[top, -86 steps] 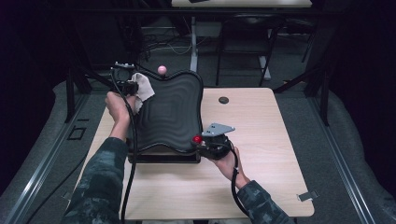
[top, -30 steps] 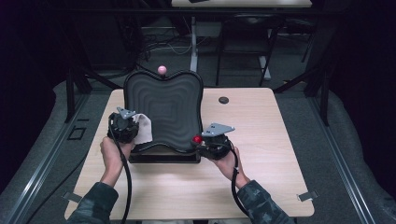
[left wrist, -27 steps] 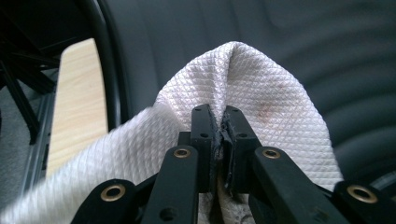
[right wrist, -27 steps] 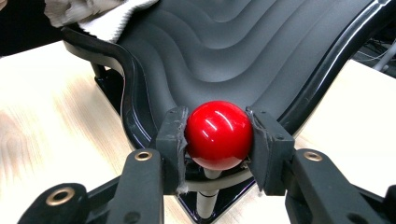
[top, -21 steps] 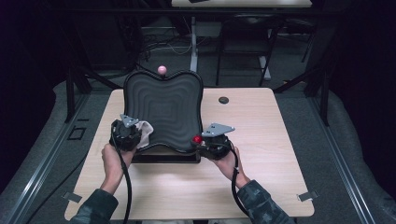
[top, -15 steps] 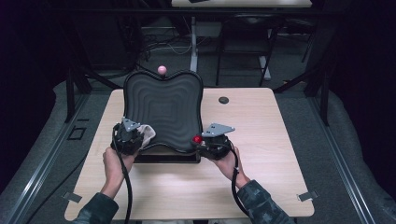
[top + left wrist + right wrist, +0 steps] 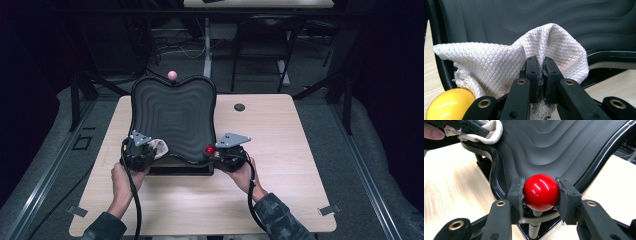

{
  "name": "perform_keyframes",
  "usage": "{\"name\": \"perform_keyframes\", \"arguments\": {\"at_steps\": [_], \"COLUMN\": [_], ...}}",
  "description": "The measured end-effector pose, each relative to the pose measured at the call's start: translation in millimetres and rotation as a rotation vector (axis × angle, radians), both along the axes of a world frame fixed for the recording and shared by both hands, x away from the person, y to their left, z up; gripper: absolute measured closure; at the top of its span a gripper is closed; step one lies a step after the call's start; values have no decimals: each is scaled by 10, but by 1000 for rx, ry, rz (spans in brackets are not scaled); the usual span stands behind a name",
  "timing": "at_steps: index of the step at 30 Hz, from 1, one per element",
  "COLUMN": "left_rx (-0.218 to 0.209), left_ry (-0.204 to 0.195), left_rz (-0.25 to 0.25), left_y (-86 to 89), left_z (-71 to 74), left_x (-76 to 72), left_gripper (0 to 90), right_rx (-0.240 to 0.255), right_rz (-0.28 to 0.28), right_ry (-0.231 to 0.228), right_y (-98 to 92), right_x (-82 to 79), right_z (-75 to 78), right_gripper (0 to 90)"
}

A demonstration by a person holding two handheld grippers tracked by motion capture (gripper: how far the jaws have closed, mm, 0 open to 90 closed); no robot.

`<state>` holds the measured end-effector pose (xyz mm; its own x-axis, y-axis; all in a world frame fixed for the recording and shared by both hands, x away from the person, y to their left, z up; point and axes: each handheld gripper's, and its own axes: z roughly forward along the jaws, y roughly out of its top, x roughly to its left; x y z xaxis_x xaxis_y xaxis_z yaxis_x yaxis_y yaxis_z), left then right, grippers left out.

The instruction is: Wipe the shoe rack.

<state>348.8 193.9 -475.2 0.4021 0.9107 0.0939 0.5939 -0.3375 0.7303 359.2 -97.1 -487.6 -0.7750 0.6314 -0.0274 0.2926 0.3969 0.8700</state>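
L fingers [image 7: 540, 75], clenched on white waffle-weave cloth [image 7: 499, 67], have swept from far rim to near-left corner of black rippled tray [image 7: 172, 117]; wipe pass nearly done. R fingers [image 7: 541, 195] grip red knob ball [image 7: 541, 192], steadying.

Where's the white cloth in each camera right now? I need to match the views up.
High view: white cloth at the black ridged tray's near-left edge.
Left gripper view: centre, pinched in the jaws.
Right gripper view: top left.
Shared landmark: the tray.
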Motion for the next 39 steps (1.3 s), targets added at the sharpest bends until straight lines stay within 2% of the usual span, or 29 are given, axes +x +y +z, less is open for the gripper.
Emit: {"name": "perform_keyframes", "arguments": {"at_steps": [2,3,5,10,15,19,23,27,39], "left_rx": [0,0,-3,-17,-20,-23,-36,-52,-26], "left_ry": [7,8,9,12,4,-10,-38,-90,-189], "left_rz": [-2,-1,0,-5,-26,-37,-35,-19,22], "left_y": [23,32,46,83,27,-36,-99,-165,-428], "left_z": [7,8,10,24,54,90,170,304,621], "left_x": [-19,-31,-44,-84,-88,-32,93,273,826], "left_gripper": [840,840,841,840,840,839,840,840,840], "right_rx": [1,-24,4,2,1,-8,1,4,12], "right_rz": [5,-10,27,40,59,54,58,60,60], "right_ry": [-1,-8,-7,-10,-13,-14,-12,-9,-6], "right_y": [10,16,31,69,132,157,153,149,142], "right_x": [-4,-15,-11,-34,-72,-96,-91,-90,-86], "right_z": [-2,6,-6,-9,-10,-9,-13,-15,-20], "right_gripper": [603,603,603,603,603,602,602,602,601]}}
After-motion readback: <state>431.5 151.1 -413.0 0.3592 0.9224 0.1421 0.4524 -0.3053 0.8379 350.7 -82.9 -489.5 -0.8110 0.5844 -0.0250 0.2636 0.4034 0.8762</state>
